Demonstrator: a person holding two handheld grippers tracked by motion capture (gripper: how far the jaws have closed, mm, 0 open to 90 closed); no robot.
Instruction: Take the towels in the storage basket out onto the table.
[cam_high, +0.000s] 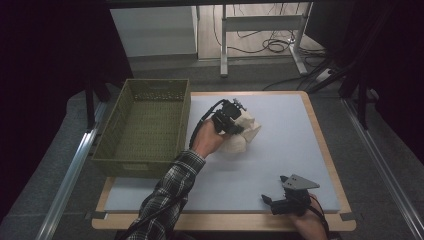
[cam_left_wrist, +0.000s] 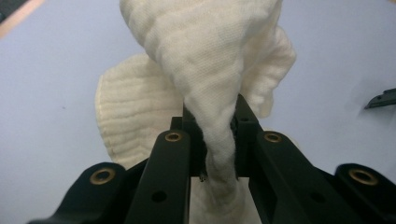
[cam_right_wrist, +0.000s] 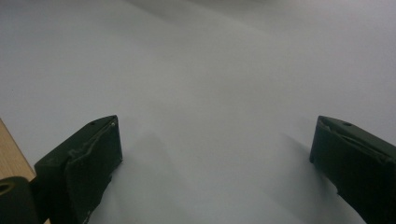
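A cream-white cloth lies crumpled on the pale blue mat, right of the basket. My left gripper is over it and shut on a pinched fold of that cloth; in the left gripper view the fabric runs up between the two black jaws, and my left gripper squeezes it tight. My right gripper rests low near the mat's front edge, jaws wide apart. In the right gripper view my right gripper has only bare mat between its pads.
An olive-green woven basket stands at the mat's left side, with nothing in it. The wooden table edge borders the mat in front. Table legs and cables lie on the floor beyond the far edge.
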